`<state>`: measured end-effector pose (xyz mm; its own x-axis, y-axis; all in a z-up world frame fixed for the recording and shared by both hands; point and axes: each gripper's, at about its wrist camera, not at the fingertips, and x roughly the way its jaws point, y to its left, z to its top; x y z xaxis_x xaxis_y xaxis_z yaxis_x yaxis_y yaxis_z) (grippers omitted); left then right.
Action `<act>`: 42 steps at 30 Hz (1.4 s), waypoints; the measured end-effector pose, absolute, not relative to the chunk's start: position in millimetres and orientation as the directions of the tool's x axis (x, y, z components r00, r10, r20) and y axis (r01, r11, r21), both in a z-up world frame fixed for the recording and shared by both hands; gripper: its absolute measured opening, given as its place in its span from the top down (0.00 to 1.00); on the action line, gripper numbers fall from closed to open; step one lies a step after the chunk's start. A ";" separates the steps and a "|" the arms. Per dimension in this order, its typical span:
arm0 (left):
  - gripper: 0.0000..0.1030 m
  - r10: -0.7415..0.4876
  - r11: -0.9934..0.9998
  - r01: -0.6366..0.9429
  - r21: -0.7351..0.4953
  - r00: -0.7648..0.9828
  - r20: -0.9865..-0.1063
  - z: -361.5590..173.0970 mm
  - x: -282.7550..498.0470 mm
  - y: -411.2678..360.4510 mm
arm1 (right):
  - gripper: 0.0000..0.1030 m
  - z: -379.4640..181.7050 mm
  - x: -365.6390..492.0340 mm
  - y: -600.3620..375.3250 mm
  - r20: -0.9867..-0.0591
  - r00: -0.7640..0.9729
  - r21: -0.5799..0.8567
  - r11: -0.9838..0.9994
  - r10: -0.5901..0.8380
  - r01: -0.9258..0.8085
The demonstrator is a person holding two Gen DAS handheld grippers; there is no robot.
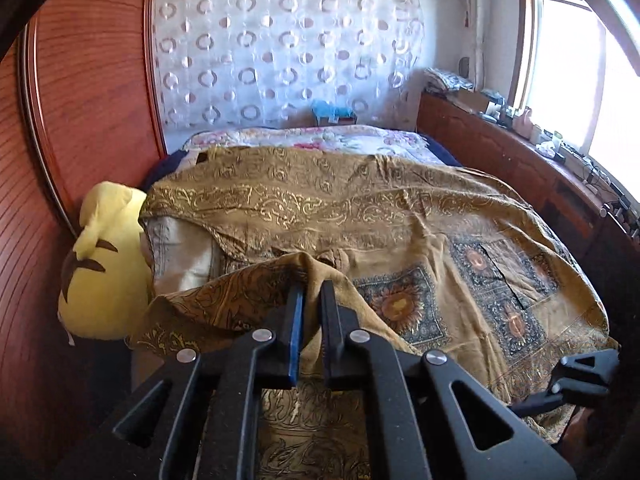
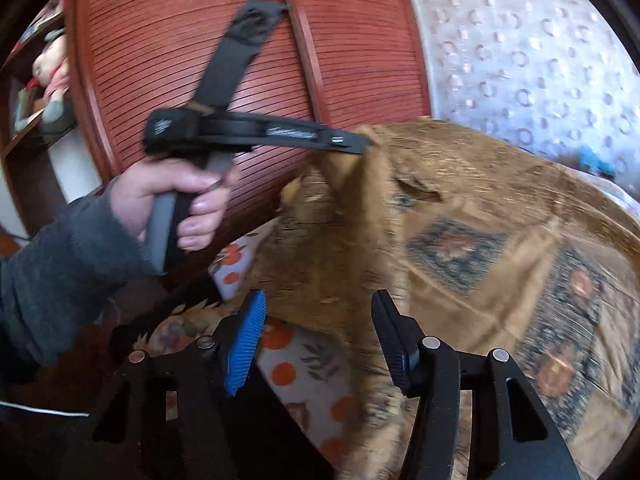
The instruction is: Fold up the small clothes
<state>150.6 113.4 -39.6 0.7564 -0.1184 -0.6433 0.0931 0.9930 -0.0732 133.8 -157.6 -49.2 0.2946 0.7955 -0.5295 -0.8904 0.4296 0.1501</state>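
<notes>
We hold the left hand-held gripper (image 1: 311, 292) out level over the bed (image 1: 280, 136), its two black fingers drawn close together and pinching a raised fold of the golden-brown patterned cloth (image 1: 360, 216) between the blue pads. From the right wrist view we see that same tool from the side: our left hand (image 2: 172, 196), in a grey sleeve, wraps the grey-and-black handle with the knuckles toward the camera, and the tool's nose points away from the hand, with the cloth gathered into a peak at its tip. The cloth spreads ahead of and to the right of the left hand-held gripper across most of the bed, its sunflower panels lying just right of the fingers, while one edge drapes back beneath the tool. The right hand-held gripper (image 2: 318, 340) stands wide open with nothing between its fingers (the ribbed blue pad (image 2: 246, 344) faces inward); the cloth's near edge lies in the gap beyond them, over a floral sheet (image 2: 296, 360) with orange dots. A yellow plush toy (image 1: 104, 264) sits to the left of the left hand-held gripper against the red wooden wall panel (image 1: 88, 92). The right wrist view is motion-blurred.
</notes>
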 end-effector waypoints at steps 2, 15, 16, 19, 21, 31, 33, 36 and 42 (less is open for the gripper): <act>0.59 -0.112 0.994 0.080 -0.079 0.759 -0.642 -36.9 147.3 116.9 | 0.44 -55.8 135.2 -147.6 -0.547 0.272 0.140 0.407 0.791 -0.902; 0.27 0.017 0.999 -0.042 -0.026 0.788 -0.615 -29.4 77.2 162.9 | 0.45 -88.1 140.7 -91.0 -0.657 0.223 0.056 0.342 0.720 -0.938; 0.27 0.023 0.998 -0.053 -0.031 0.787 -0.616 -31.9 69.9 168.5 | 0.45 -88.9 138.8 -86.3 -0.662 0.220 0.049 0.335 0.716 -0.941; 0.27 0.024 0.994 -0.083 -0.066 0.782 -0.623 -38.9 54.5 184.1 | 0.45 -90.8 131.4 -71.4 -0.674 0.222 0.018 0.315 0.704 -0.949; 0.27 0.034 0.992 -0.105 -0.077 0.780 -0.625 -42.0 46.4 191.6 | 0.45 -94.1 128.3 -60.9 -0.683 0.226 -0.004 0.306 0.695 -0.952; 0.27 0.059 0.983 -0.154 -0.102 0.786 -0.616 -46.8 29.5 207.1 | 0.83 -103.1 127.1 -35.6 -0.725 0.278 -0.075 0.328 0.630 -0.942; 0.27 0.062 0.981 -0.162 -0.108 0.786 -0.615 -49.0 27.0 208.7 | 0.94 -102.9 123.4 -33.1 -0.728 0.272 -0.077 0.319 0.629 -0.945; 0.27 0.063 0.975 -0.180 -0.130 0.784 -0.617 -52.4 22.8 215.1 | 0.98 -101.0 117.4 -33.1 -0.725 0.246 -0.062 0.295 0.643 -0.953; 0.27 0.097 0.959 -0.237 -0.154 0.787 -0.610 -51.2 6.5 232.5 | 0.98 -59.2 107.8 -54.0 -0.657 0.138 0.073 0.245 0.741 -0.967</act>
<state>6.5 232.5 -51.2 0.7868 0.0965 -0.6096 -0.2370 0.9592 -0.1540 107.8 -54.0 -59.2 0.1382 0.7414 -0.6567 -0.9669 0.2445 0.0726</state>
